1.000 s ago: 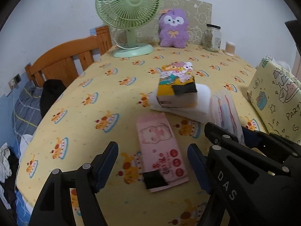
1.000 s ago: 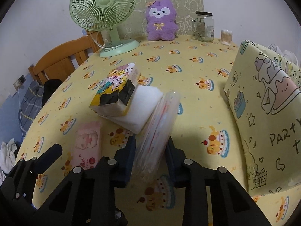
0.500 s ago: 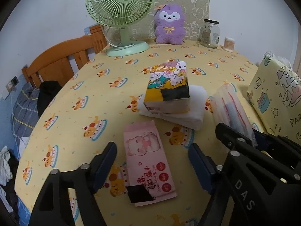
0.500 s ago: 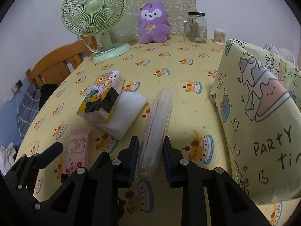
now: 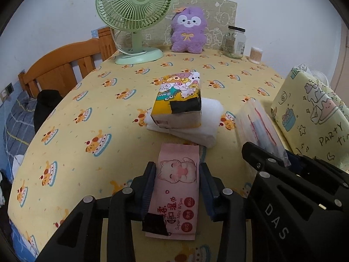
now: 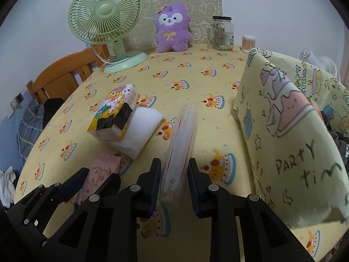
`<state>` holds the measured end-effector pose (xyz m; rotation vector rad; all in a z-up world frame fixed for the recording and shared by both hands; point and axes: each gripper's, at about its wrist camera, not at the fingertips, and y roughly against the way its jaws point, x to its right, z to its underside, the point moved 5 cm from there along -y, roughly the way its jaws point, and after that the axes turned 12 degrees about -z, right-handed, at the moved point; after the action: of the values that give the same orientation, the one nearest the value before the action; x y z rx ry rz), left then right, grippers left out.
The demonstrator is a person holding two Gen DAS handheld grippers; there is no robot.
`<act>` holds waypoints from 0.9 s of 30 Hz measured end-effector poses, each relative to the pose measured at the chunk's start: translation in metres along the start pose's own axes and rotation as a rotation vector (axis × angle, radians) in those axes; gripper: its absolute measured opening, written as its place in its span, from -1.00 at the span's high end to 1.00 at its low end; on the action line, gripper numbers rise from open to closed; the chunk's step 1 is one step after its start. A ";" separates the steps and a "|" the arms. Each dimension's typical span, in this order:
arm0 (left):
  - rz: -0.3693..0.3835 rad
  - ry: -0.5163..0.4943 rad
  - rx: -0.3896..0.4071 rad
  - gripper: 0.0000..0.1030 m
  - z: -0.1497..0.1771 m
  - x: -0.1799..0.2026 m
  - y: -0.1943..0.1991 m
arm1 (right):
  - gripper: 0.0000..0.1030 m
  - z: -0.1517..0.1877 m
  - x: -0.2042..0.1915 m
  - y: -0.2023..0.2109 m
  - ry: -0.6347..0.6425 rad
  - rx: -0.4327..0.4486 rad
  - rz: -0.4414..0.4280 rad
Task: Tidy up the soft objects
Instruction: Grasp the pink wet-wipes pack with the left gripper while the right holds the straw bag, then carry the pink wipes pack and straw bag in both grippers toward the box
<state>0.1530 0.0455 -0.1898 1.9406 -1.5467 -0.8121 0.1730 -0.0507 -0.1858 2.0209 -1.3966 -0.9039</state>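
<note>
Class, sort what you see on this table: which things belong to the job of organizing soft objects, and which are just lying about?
Part of the job:
- pink wipes pack, between the left gripper pads
- clear packet, in the right gripper
- cartoon tissue pack
- white pad under it

Lying about:
- green fan
- purple plush
- glass jar
- cotton swabs

The left gripper (image 5: 177, 174) is angled down, and its jaws, just closing, are pressed against the sides of a pink wipes pack (image 5: 174, 193). The right gripper (image 6: 174, 171) is likewise tilted downward, clamped on a clear packet (image 6: 181, 146).
</note>
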 end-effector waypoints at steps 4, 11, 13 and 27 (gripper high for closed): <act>-0.004 0.006 0.016 0.22 0.003 -0.003 0.009 | 0.48 0.003 -0.003 0.008 0.004 0.007 -0.001; -0.002 0.020 0.043 0.22 0.004 -0.008 0.023 | 0.54 0.003 -0.011 0.023 0.025 0.030 0.000; -0.003 0.021 0.052 0.22 0.003 -0.010 0.027 | 0.55 0.003 -0.013 0.027 0.031 0.037 -0.001; 0.005 0.034 0.106 0.22 -0.006 -0.014 0.057 | 0.61 -0.008 -0.024 0.059 0.044 0.102 -0.006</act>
<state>0.1171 0.0476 -0.1424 2.0137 -1.6035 -0.7045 0.1382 -0.0478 -0.1326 2.1083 -1.4402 -0.8006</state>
